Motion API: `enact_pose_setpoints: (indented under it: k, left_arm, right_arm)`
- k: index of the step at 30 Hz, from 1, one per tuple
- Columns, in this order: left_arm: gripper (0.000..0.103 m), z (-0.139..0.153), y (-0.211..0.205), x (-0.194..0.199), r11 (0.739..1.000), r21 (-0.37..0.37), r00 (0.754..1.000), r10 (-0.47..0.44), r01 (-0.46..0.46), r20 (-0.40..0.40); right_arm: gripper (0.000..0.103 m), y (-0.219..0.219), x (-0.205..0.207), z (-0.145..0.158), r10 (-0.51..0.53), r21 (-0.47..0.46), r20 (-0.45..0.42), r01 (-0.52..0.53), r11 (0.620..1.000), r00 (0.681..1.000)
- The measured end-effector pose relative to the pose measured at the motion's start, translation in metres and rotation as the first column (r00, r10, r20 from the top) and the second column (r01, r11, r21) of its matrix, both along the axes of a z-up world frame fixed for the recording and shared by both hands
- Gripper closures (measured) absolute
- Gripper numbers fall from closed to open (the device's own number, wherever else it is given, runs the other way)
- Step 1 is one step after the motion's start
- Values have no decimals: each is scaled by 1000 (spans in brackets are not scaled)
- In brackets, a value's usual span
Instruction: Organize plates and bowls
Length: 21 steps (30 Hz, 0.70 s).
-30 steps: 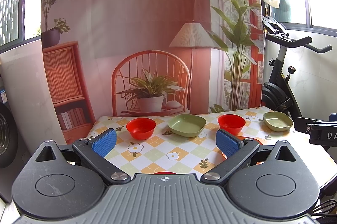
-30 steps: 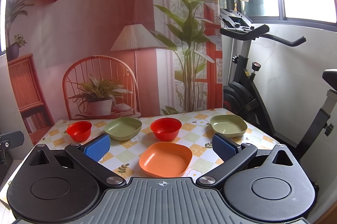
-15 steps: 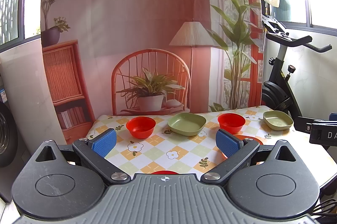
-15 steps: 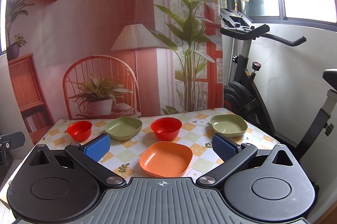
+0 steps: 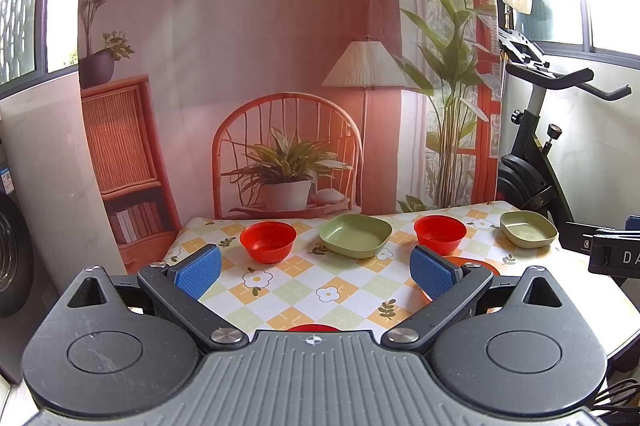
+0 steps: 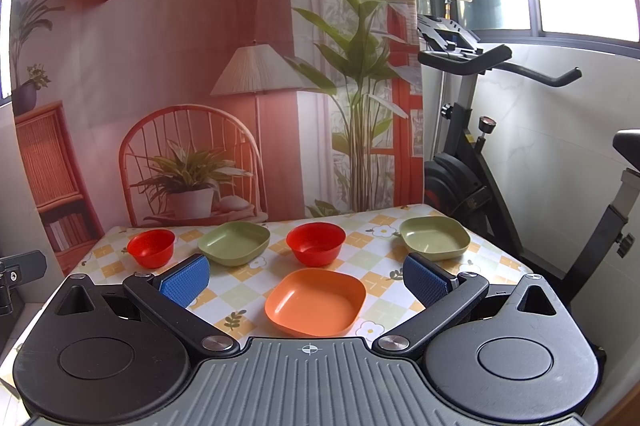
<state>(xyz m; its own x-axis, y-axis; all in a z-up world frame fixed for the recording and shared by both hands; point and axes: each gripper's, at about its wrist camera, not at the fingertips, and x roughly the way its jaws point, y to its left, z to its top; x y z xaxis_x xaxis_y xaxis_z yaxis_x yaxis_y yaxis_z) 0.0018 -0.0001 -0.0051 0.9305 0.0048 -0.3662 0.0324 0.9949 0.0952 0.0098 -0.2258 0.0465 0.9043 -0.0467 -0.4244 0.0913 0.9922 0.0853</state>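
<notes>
On a checked, flowered tablecloth stand two red bowls, one at far left and one in the middle. Between them is a green square plate; a second green plate stands at far right. An orange square plate lies nearest, between the open fingers of my right gripper, which hovers above it. My left gripper is open over bare cloth, short of the left red bowl and green plate. A red rim peeks out below it.
A printed backdrop with a chair and a lamp hangs right behind the table. An exercise bike stands at the right beside the table. The other gripper's body shows at the right edge of the left wrist view.
</notes>
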Motion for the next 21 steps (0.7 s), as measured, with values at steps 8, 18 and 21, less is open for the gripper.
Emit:
enact_pose_setpoints:
  k: [8,18,21]
  left_arm:
    - [2,1,1,0,1000,-5,1000,3,-3,-3]
    - [2,3,1,2,1000,-18,1000,15,-15,-13]
    - [2,4,2,1,999,-26,1000,21,-21,-11]
  right_arm:
    - [0,0,0,0,0,0,0,0,1000,1000]
    - [0,0,1,1,2,0,-1,-2,1000,1000]
    - [0,0,2,1,0,1,-1,0,1000,1000]
